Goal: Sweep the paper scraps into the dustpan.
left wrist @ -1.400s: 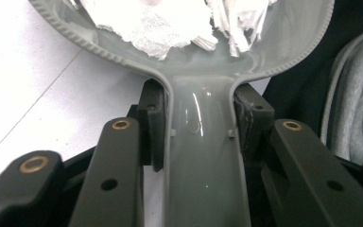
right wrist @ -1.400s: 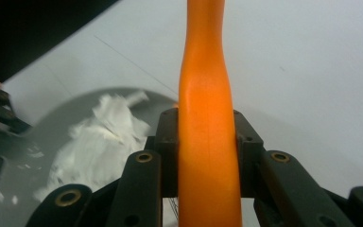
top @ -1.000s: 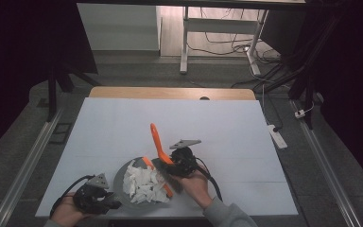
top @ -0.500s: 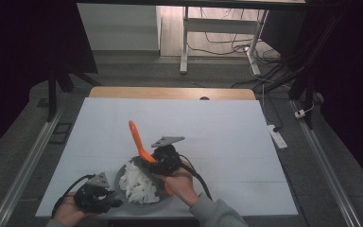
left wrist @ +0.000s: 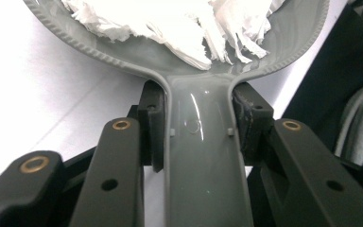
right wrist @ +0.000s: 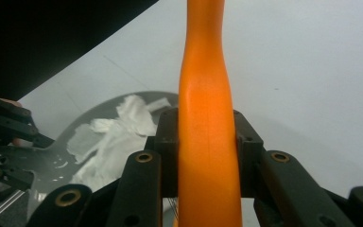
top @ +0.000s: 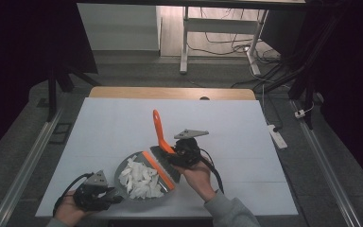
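Right gripper [top: 172,153] clamps the orange handle of the brush [top: 159,132], its grey bristle head resting at the right rim of the dustpan [top: 123,170], while the left gripper [top: 111,196] is closed on the pan's grey handle at the table's [top: 113,123] near edge. White paper scraps [top: 139,179] are piled inside the pan. Best play now, I'd say: keep the pan flat and pinned, draw the bristles low and inward in 1 short stroke so nothing spills over the rim.
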A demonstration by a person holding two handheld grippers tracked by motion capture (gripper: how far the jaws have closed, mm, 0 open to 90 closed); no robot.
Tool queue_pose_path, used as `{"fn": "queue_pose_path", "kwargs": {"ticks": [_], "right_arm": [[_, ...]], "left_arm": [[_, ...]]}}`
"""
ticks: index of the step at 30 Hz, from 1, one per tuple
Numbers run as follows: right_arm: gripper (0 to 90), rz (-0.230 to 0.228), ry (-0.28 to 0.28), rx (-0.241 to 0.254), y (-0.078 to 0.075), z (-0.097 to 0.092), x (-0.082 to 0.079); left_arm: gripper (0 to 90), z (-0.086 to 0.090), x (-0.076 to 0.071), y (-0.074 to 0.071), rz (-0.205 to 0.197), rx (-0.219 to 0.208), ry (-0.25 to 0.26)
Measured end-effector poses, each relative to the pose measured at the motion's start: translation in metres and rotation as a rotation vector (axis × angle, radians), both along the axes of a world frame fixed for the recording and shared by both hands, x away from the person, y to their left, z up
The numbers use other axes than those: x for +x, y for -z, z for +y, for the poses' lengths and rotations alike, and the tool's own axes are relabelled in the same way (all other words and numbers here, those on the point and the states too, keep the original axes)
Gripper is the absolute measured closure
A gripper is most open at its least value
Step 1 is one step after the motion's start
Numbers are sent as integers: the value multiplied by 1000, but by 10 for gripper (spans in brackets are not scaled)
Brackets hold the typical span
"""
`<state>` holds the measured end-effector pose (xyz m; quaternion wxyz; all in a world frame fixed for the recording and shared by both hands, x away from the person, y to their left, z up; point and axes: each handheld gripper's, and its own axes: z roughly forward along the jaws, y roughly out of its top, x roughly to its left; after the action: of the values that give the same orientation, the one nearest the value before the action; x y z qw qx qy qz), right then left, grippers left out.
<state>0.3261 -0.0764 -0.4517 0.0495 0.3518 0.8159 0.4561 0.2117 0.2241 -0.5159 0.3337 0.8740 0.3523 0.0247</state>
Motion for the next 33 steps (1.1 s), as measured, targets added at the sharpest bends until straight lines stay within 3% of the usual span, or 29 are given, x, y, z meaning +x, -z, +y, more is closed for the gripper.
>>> {"fn": "queue_pose_path", "kwargs": {"ticks": [10, 14, 21, 33], "right_arm": [[702, -19, 34, 40, -11, -32, 5], [702, -22, 43, 44, -14, -47, 4], [702, -34, 58, 57, -18, -68, 4], [703, -70, 28, 40, -16, -91, 3]], "left_arm": [[620, 5, 4, -5, -36, 5, -83], [620, 6, 4, -8, -47, -11, -117], [620, 6, 6, -10, -57, -18, -142], [620, 10, 6, -14, -79, -44, -208]]}}
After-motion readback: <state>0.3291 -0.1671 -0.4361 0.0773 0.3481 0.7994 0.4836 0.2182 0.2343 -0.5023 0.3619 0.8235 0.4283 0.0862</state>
